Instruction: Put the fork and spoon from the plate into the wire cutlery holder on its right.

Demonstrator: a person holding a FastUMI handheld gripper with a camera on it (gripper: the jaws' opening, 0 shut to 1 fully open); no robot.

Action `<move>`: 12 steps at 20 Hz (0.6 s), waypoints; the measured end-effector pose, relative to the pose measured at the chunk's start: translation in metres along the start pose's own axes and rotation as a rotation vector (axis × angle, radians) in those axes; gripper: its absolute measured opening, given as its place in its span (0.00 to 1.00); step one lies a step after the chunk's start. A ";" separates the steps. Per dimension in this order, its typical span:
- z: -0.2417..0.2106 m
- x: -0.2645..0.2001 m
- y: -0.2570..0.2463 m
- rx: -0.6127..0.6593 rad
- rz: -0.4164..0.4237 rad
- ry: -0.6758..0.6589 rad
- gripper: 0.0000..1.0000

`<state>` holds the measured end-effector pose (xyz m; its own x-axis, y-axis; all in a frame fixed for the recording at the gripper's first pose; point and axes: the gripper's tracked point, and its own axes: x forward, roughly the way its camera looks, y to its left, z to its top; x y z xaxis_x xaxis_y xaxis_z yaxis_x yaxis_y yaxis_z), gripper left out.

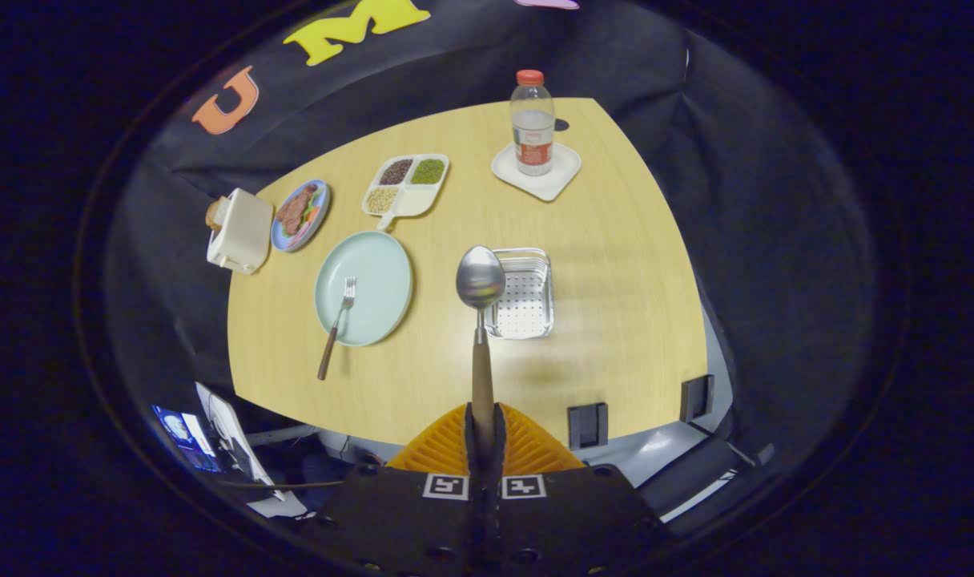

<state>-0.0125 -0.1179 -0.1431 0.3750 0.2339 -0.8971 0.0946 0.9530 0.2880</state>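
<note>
Spoon (480,276): clamped by its wooden handle in the tongs (484,433), both fingers pressing on it; bowl end points away, raised above the counter (615,361), overlapping the left rim of the wire cutlery holder (525,298).
Tongs: closed on the spoon handle, grip near the handle's end.
Fork (336,327): not yet moved; tines on the pale plate (364,287), handle overhanging the near rim onto the counter.
Holder: right of the plate, nothing visible inside.
Progress (judged): spoon in transit, fork to follow.
Risk 1: long lever ahead of the grip; spoon may pivot or slip if the squeeze eases.
Risk 2: bowl may catch the holder's left rim and nudge the light holder.
Risk 3: release too high; spoon bounces out.
Clutter: bottle (533,122), divided dish (405,186), well apart on the far side.
</note>
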 end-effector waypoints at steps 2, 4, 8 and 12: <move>-0.003 0.009 -0.009 0.026 0.016 0.027 0.01; -0.003 0.019 -0.016 0.048 0.027 0.055 0.01; 0.002 0.031 -0.020 0.089 0.047 0.108 0.01; 0.015 0.043 -0.019 0.105 0.049 0.131 0.01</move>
<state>0.0158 -0.1292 -0.1818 0.2583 0.3090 -0.9153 0.1775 0.9161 0.3594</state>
